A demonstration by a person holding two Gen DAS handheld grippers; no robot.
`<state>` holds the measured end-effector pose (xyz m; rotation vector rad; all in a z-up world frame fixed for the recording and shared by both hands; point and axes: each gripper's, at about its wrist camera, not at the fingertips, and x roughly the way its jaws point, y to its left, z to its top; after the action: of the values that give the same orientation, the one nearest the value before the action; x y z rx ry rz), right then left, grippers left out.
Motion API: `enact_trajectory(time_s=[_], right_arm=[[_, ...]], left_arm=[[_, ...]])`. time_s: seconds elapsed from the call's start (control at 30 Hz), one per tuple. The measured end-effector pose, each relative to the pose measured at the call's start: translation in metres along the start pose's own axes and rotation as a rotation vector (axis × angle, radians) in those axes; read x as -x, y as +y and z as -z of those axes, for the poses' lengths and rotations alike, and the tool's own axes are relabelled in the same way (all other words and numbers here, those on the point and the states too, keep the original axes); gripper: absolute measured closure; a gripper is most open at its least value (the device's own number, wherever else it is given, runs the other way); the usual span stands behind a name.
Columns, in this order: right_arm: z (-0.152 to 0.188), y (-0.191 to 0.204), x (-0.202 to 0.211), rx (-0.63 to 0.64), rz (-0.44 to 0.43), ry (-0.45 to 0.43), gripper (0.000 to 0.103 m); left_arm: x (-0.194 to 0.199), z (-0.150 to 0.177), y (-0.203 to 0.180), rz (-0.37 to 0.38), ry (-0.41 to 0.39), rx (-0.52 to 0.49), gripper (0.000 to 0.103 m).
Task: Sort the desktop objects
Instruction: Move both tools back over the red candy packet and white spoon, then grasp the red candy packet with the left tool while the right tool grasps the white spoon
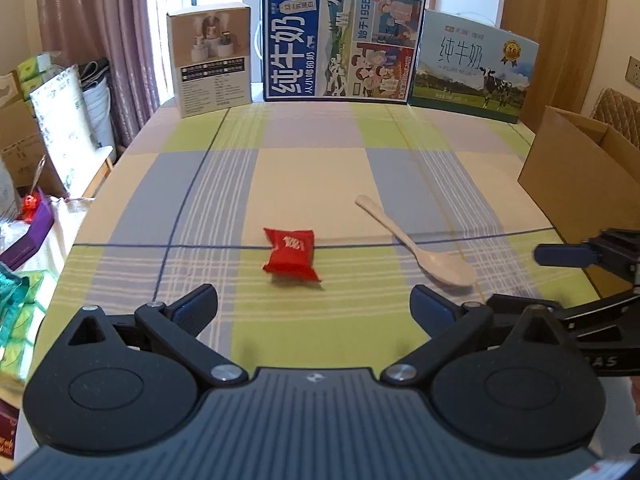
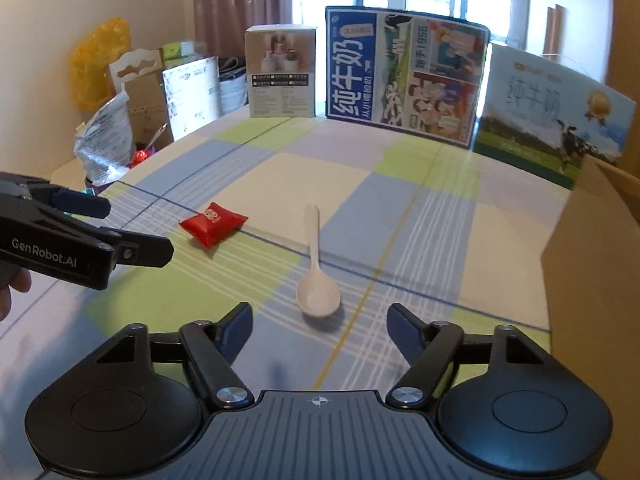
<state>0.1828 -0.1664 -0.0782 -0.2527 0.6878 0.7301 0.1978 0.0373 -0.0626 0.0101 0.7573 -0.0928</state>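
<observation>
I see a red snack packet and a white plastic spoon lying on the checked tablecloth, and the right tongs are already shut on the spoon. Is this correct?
Not quite. The right tongs are open and empty; the right wrist view shows the white plastic spoon lying free ahead of them. The red snack packet and spoon do lie on the checked tablecloth.

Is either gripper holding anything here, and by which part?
Nothing held. Left gripper and right gripper are open; packet and spoon lie on the table.

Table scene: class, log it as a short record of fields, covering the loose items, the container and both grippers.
surface: table with checked cloth
loose items: red packet; white spoon, bowl end nearest the grippers
packet and spoon: apart, not touching
container: cardboard box, at the table's right edge
left gripper: open, empty, facing packet
right gripper: open, empty, facing spoon
</observation>
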Motion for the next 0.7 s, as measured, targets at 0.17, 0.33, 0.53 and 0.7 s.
enact_trajectory(time_s=[0.17,0.33,0.53,0.7], right_arm=[[0.000,-0.009,-0.024,-0.021,-0.007,0.011,0.041],[-0.002,-0.006,-0.042,-0.005,-0.015,0.018,0.044],[-0.003,-0.005,-0.057,0.000,0.002,0.038,0.055],[-0.001,-0.007,-0.066,0.007,0.004,0.037,0.062]], left_arm=[[-0.016,-0.005,0.000,-0.024,-0.004,-0.050,0.013],[-0.033,-0.003,0.005,-0.013,0.004,-0.077,0.013],[-0.048,0.000,0.007,-0.002,0.014,-0.110,0.013],[-0.054,-0.001,0.013,-0.007,0.005,-0.088,0.013]])
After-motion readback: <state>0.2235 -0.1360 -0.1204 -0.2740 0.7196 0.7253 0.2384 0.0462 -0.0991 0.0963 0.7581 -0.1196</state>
